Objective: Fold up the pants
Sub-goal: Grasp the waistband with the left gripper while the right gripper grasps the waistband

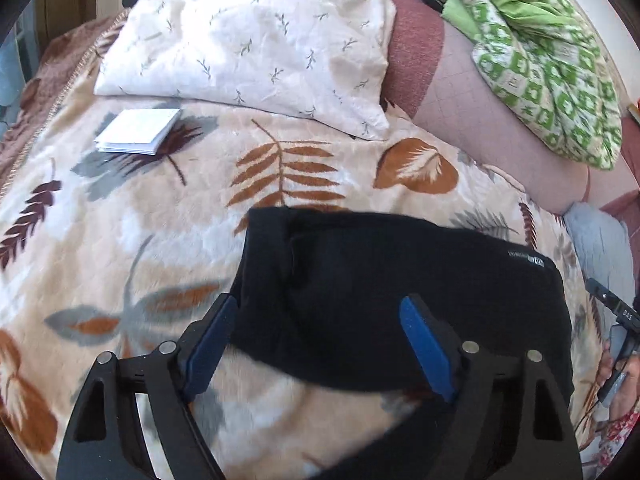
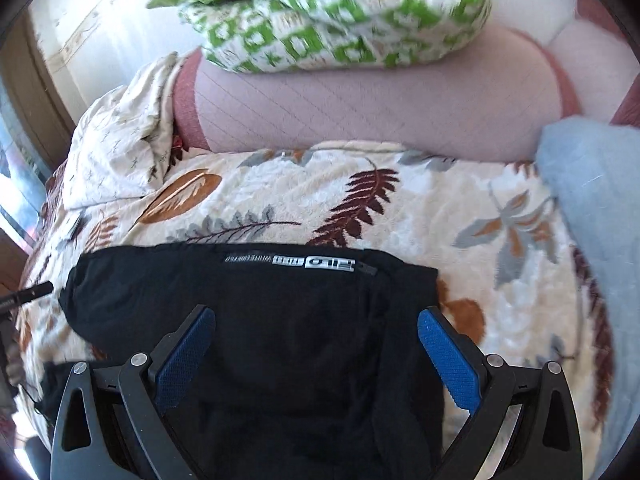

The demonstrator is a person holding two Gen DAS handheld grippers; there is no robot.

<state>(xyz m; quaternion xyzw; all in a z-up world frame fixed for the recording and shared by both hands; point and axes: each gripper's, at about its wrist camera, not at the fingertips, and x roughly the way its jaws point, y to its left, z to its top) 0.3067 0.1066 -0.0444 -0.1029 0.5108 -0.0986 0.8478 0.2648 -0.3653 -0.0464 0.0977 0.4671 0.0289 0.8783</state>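
Observation:
Black pants lie folded into a thick bundle on a cream blanket printed with leaves. A small silver label shows on the pants near their far edge. My left gripper is open and empty, hovering over the left part of the pants. My right gripper is open and empty over the right part of the pants. The right gripper's body also shows at the right edge of the left wrist view.
A white pillow with small sprigs lies at the back left. A small white booklet lies on the blanket. A pink cushioned edge runs behind. A green patterned quilt sits on it. A light blue cloth lies at the right.

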